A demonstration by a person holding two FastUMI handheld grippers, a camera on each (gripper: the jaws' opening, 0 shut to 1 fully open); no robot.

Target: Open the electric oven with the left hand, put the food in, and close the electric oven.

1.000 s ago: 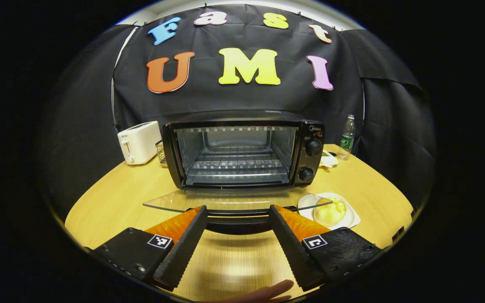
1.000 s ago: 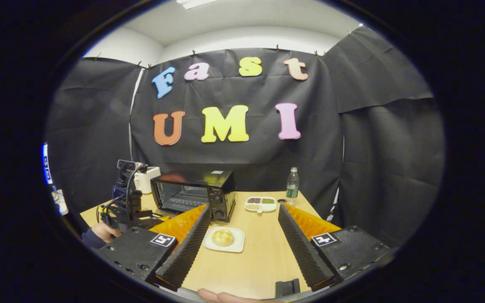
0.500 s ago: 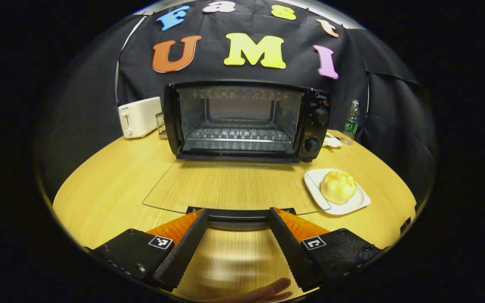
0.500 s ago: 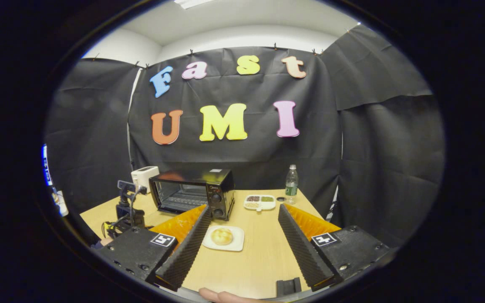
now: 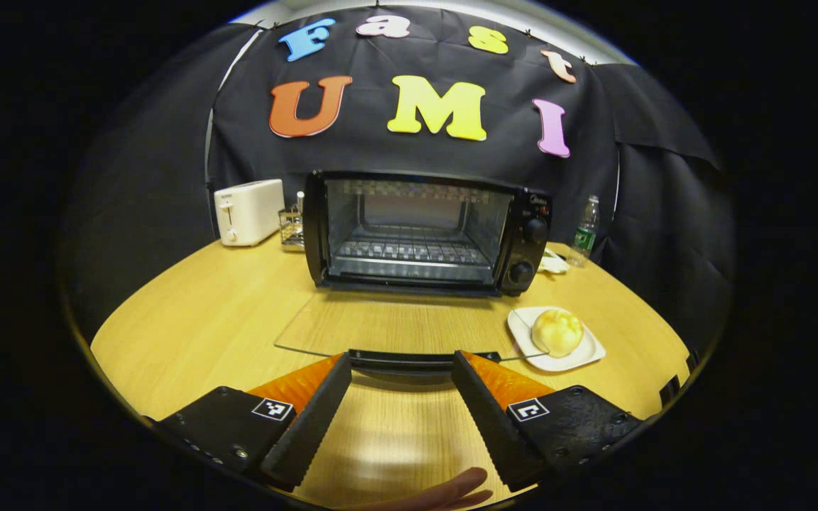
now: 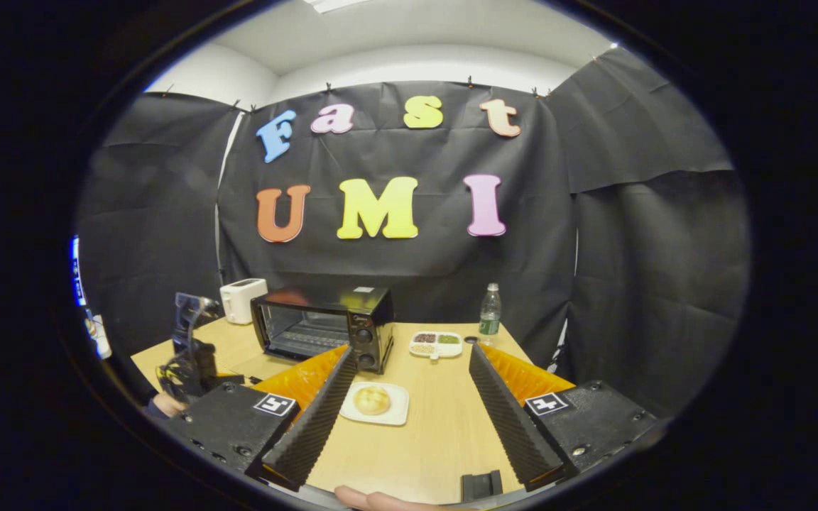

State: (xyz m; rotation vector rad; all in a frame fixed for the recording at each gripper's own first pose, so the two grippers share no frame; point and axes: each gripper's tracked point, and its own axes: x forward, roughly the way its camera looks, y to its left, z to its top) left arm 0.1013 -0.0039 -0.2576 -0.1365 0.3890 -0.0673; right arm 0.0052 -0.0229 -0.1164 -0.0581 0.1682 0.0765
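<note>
The black electric oven (image 5: 416, 227) stands at the back of the round wooden table, its glass door (image 5: 395, 323) folded down flat and its wire rack bare. The door's dark handle (image 5: 402, 360) lies just at the tips of my left gripper (image 5: 400, 362), which is open, its fingers wide apart and off the handle. A pale bun (image 5: 557, 331) sits on a white plate (image 5: 583, 353) to the right of the door. My right gripper (image 6: 412, 351) is open and empty, hovering above and behind the bun (image 6: 371, 399). The oven (image 6: 324, 323) is to its left.
A white toaster (image 5: 248, 211) and a small wire holder (image 5: 290, 227) stand left of the oven. A water bottle (image 5: 585, 231) and a divided dish of grains (image 6: 436, 343) are to its right. A hand (image 6: 162, 404) shows at the far left in the right gripper view.
The oven door went from nearly down to lying flat on the table. My left gripper then drew back from the oven, staying open. The right gripper barely moved.
</note>
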